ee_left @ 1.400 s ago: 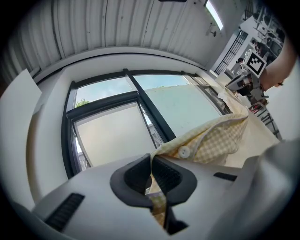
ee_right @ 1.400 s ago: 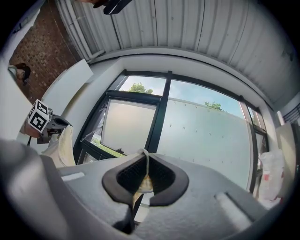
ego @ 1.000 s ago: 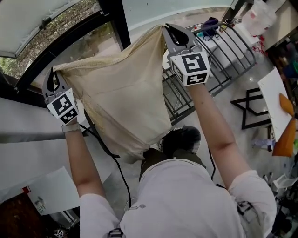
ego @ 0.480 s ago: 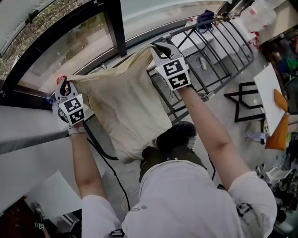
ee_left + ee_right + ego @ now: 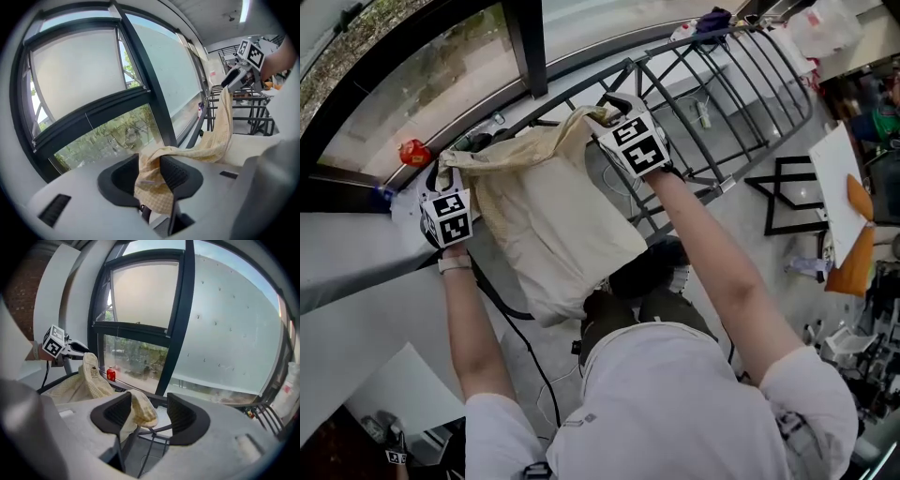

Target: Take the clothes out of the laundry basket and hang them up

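Observation:
A cream-yellow garment (image 5: 553,216) hangs between my two grippers above the dark metal drying rack (image 5: 722,84) by the window. My left gripper (image 5: 442,176) has one top corner of it. Its jaws are opening, and the cloth (image 5: 206,150) lies loose between them with a gap on one side (image 5: 150,174). My right gripper (image 5: 606,109) is at the other corner, over the rack's near rail. Its jaws are opening too, and the bunched cloth (image 5: 93,380) rests against one jaw with a wide gap to the other (image 5: 148,416).
A small red object (image 5: 414,152) sits on the window ledge. A dark item (image 5: 712,19) hangs at the rack's far end, near a white plastic bag (image 5: 820,28). A white board (image 5: 844,187) and a black stand (image 5: 792,211) are on the floor at right. A black cable (image 5: 520,319) trails below.
Both grippers have come down with the garment, from high against the window to the rack's rail. Its top edge, stretched before, now sags between them.

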`<state>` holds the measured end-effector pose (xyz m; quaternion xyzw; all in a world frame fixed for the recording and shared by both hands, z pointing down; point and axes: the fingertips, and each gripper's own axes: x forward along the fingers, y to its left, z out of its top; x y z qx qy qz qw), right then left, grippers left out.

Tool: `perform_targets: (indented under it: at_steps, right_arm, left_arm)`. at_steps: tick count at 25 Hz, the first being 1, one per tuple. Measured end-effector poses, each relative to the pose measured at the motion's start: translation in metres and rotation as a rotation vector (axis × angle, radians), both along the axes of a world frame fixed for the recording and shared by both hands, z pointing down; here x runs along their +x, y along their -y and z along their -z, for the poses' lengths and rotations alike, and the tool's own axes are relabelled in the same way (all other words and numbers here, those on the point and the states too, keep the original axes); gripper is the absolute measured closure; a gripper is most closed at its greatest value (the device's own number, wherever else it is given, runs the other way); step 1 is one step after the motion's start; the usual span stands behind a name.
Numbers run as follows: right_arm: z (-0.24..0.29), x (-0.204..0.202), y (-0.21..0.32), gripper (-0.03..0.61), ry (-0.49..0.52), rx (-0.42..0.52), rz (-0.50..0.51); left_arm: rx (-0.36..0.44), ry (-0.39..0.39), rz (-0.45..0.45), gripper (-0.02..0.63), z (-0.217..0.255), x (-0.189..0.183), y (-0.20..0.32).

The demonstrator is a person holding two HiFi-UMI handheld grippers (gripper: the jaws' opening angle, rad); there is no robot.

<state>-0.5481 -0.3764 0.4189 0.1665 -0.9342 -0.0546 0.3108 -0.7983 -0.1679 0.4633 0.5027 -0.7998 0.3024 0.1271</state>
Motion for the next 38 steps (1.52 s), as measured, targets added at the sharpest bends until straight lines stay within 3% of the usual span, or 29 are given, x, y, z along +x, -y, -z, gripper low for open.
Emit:
perform_targets:
  at_steps: [3, 9, 14, 18, 26, 38]
  right_arm:
    - [-0.013, 0.009, -0.004, 0.323, -0.022, -0.028, -0.001]
    - [-0.025, 0.039, -0.01, 0.291, -0.047, -0.097, -0.027]
    - [-0.018, 0.073, -0.02, 0.291, 0.011, -0.112, -0.053]
    - [-0.008, 0.11, -0.033, 0.291, 0.081, -0.126, -0.056]
    - [-0.005, 0.219, -0.06, 0.291, 0.171, -0.153, -0.079]
    - [-0.078, 0.441, -0.095, 0.291, 0.174, -0.235, -0.292]
  left_arm:
    - [-0.025, -0.039, 0.007, 0.459, -0.012, 0.005, -0.008]
    - [-0.076, -0.081, 0.033, 0.411, -0.025, 0.018, -0.03]
    - [-0.122, -0.106, 0.037, 0.367, -0.031, 0.049, -0.05]
    - [-0.102, -0.104, 0.025, 0.365, -0.023, 0.088, -0.062]
    - [-0.063, -0.1, -0.08, 0.366, 0.0, 0.206, -0.056]
    - [-0.085, -0.158, -0.35, 0.367, -0.027, 0.427, -0.018]
